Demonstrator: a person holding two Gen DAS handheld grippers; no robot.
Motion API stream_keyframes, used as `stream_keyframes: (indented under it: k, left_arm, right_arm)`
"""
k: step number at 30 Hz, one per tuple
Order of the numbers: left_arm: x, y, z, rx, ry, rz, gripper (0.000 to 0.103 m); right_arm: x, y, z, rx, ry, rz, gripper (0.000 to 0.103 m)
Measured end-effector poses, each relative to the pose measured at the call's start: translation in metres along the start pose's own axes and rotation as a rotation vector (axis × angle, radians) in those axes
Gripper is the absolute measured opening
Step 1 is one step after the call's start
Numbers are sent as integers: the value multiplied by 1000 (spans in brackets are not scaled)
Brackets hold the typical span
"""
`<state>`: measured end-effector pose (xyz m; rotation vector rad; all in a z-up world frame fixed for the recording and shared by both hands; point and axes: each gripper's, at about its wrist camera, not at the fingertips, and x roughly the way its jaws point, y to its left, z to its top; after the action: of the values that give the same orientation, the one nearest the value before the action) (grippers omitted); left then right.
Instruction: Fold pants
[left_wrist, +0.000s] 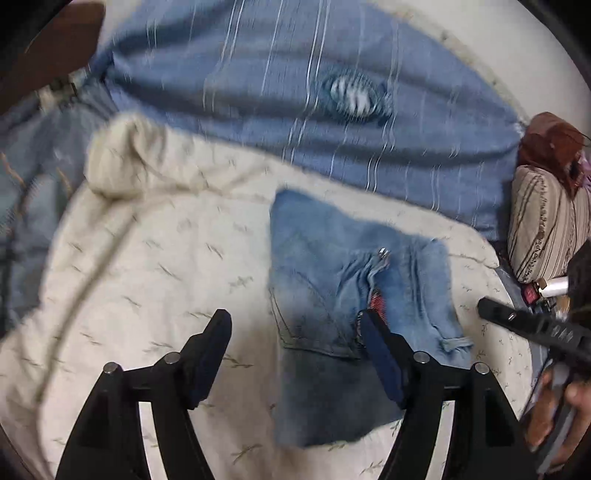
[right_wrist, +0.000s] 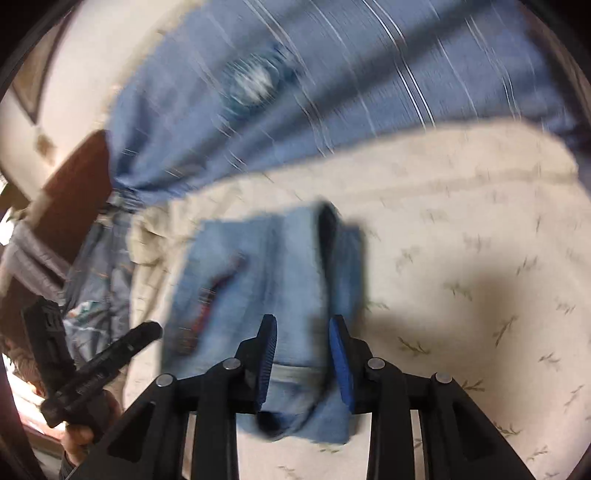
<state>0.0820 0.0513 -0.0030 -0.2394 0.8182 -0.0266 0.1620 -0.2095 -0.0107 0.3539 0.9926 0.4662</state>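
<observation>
Folded jeans lie flat on the cream bedspread, both grippers loosened over them.

In the left wrist view's lower centre, the left gripper (left_wrist: 295, 354) stands wide apart, one finger over the jeans (left_wrist: 343, 295) and one over the cream bedspread (left_wrist: 147, 277), gripping nothing; likely the fold is being released. In the right wrist view, the right gripper (right_wrist: 303, 354) is partly apart, straddling the denim's near edge, pads seemingly clear. Beyond, the blue striped sheet (left_wrist: 295, 92) fills the top.

We are seeing the folded jeans (right_wrist: 266, 280) smeared by motion blur, their near edge hiding behind the right gripper (right_wrist: 304, 354); the striped cushion (left_wrist: 546, 225) is running off-frame.
</observation>
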Motion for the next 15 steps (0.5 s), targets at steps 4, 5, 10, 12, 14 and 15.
stream_keyframes:
  k: [4, 5, 10, 12, 14, 15]
  left_arm:
    - [11, -13, -11, 62, 34, 70, 84]
    - [29, -16, -18, 98, 113, 121, 84]
    - [37, -23, -26, 142, 86, 169, 86]
    - [29, -20, -20, 113, 85, 133, 86]
    - [23, -14, -16, 79, 62, 107, 86]
    - [23, -13, -16, 73, 58, 113, 86]
  right_arm:
    - [-6, 26, -12, -76, -9, 48, 33]
    - [7, 28, -19, -101, 35, 16, 34]
    - [43, 36, -43, -232, 127, -157, 34]
    - [37, 43, -37, -245, 128, -161, 34]
    - [26, 46, -26, -222, 89, -134, 34]
    - [21, 46, -18, -202, 60, -123, 34]
